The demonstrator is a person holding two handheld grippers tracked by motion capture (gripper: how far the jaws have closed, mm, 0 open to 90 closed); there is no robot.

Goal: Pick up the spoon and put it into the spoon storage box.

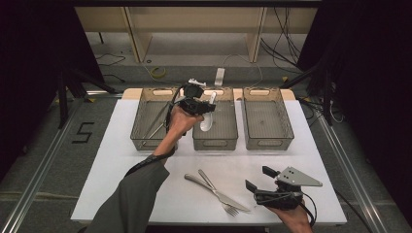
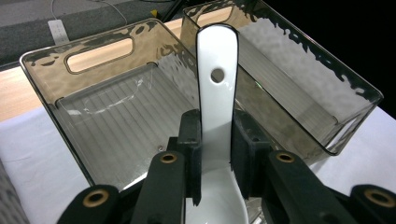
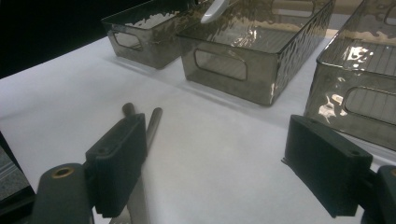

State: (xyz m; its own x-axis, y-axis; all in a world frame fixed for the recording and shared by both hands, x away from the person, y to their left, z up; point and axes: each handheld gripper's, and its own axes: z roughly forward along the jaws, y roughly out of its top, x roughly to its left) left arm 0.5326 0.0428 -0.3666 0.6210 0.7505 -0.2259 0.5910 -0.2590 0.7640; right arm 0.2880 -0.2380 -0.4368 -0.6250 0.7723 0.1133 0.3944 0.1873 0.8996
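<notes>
The left hand-held gripper (image 2: 217,158) pinches a white spoon (image 2: 217,93) by its handle, both black pads pressed against its sides. In the left gripper view the handle runs up toward twelve o'clock and has a small round hole near its end, while the bowl sits low at six o'clock, cut off by the bottom edge. In the high view this hand-held gripper (image 1: 203,108) holds the spoon (image 1: 208,116) over the middle bin (image 1: 215,138) of three smoky see-through bins.

The right hand-held gripper (image 1: 257,178) rests at about five o'clock on the tabletop (image 1: 145,170), its jaws spread wide with nothing between them. In the right gripper view the two pads (image 3: 116,158) stand well apart over bare white surface.

At its nine o'clock in the high view, a knife (image 1: 214,191) and a fork (image 1: 221,196) lie crossed on the tabletop. The left bin (image 1: 141,141) holds some long metal pieces, too thin to tell apart. The right bin (image 1: 268,141) sits just beside the middle one, at three o'clock from it.

The tabletop is a white sheet over a wooden board whose edge shows behind the bins. Around it lies grey floor with metal rails, a black "5" (image 1: 83,132) marked at nine o'clock, cables and a white power strip (image 1: 219,76) at twelve o'clock, and dark curtains on both sides. A sleeve (image 1: 131,199) covers the left forearm; the right hand is cut off at the bottom edge.
</notes>
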